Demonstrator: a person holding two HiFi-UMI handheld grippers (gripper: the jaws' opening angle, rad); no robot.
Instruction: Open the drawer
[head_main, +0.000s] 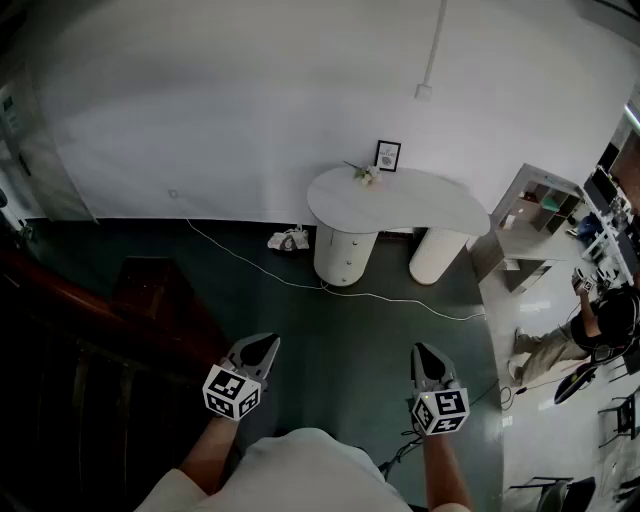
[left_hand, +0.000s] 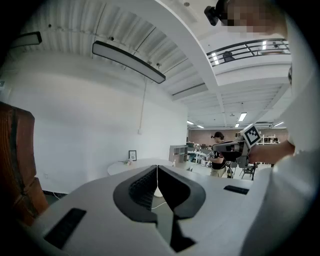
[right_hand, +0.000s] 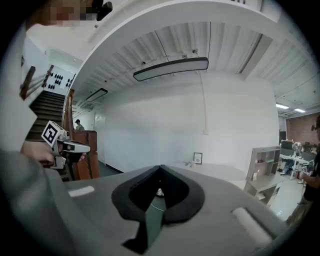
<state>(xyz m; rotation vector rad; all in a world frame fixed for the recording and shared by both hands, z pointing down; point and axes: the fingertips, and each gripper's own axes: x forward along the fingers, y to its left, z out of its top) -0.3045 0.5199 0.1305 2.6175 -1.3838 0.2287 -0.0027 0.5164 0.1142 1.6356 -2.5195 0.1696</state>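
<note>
Head view: left gripper (head_main: 263, 347) and right gripper (head_main: 426, 353), both pressed together and empty, hover well short of the white desk (head_main: 400, 203); its drawer (head_main: 346, 262) is untouched.

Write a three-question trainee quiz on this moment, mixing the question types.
1. True or false: the left gripper has its jaws shut with nothing between them.
2. Multiple choice: the small black picture frame stands on the white curved-top table A) at its wall-side edge, B) at its near edge, C) lying flat in the middle.
3. Short answer: does the right gripper touch the white round drawer pedestal under the table?

Key: 1 true. 2 A. 3 No, it is well short of it, across open floor.
</note>
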